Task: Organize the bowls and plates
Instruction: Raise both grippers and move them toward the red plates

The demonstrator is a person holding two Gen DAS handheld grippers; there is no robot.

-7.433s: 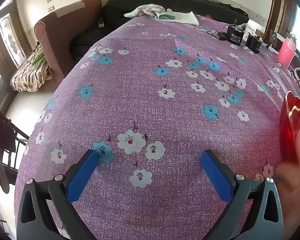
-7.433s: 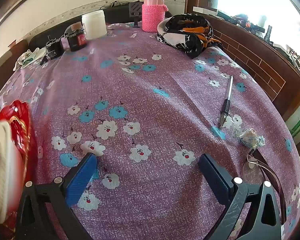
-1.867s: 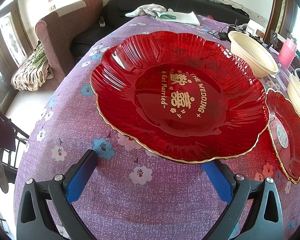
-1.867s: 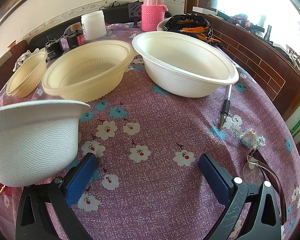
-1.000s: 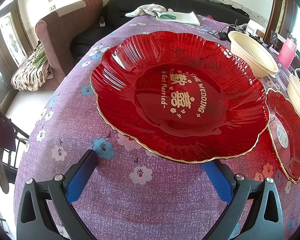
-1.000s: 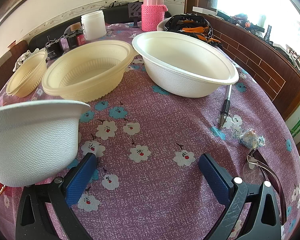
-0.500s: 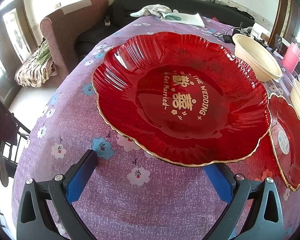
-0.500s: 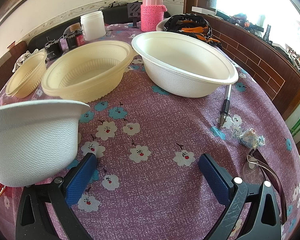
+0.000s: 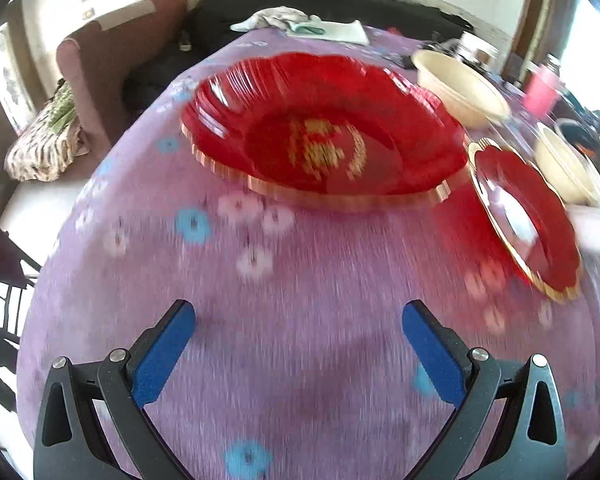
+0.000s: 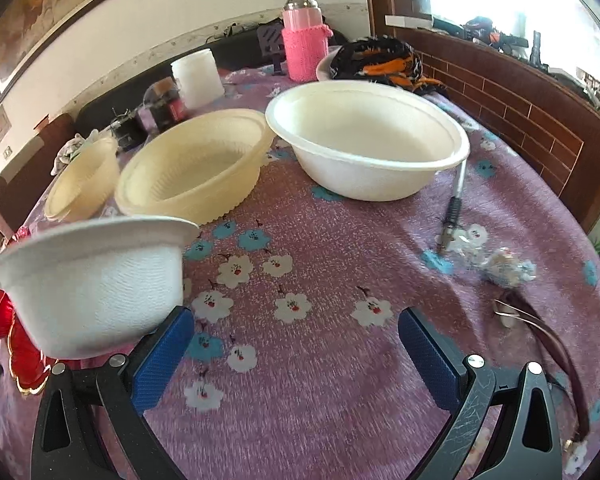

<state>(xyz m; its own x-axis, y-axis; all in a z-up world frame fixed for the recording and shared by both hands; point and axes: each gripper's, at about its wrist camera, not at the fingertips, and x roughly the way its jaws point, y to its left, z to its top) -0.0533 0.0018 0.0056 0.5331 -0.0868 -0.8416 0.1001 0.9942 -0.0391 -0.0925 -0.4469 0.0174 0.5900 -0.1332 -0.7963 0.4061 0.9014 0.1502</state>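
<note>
A large red plate (image 9: 324, 136) with gold lettering lies on the purple flowered cloth, ahead of my left gripper (image 9: 298, 350), which is open and empty. A smaller red plate (image 9: 524, 216) lies to its right, with cream bowls (image 9: 458, 88) behind. In the right wrist view a small white bowl (image 10: 92, 280) stands just left of my open, empty right gripper (image 10: 294, 354). Beyond it are a large cream bowl (image 10: 196, 164), a small cream bowl (image 10: 84, 178) and a large white bowl (image 10: 366, 136).
A pen (image 10: 454, 204), a crumpled wrapper (image 10: 504, 266) and glasses (image 10: 540, 340) lie right of the right gripper. A pink flask (image 10: 304, 36), white jar (image 10: 198, 72) and dark cloth (image 10: 380, 58) stand at the back. An armchair (image 9: 112, 64) sits beyond the table's left edge.
The left gripper has pulled back and lifted, so the large red plate now lies farther ahead; the view is motion-blurred. The right gripper has shifted slightly. Both remain open.
</note>
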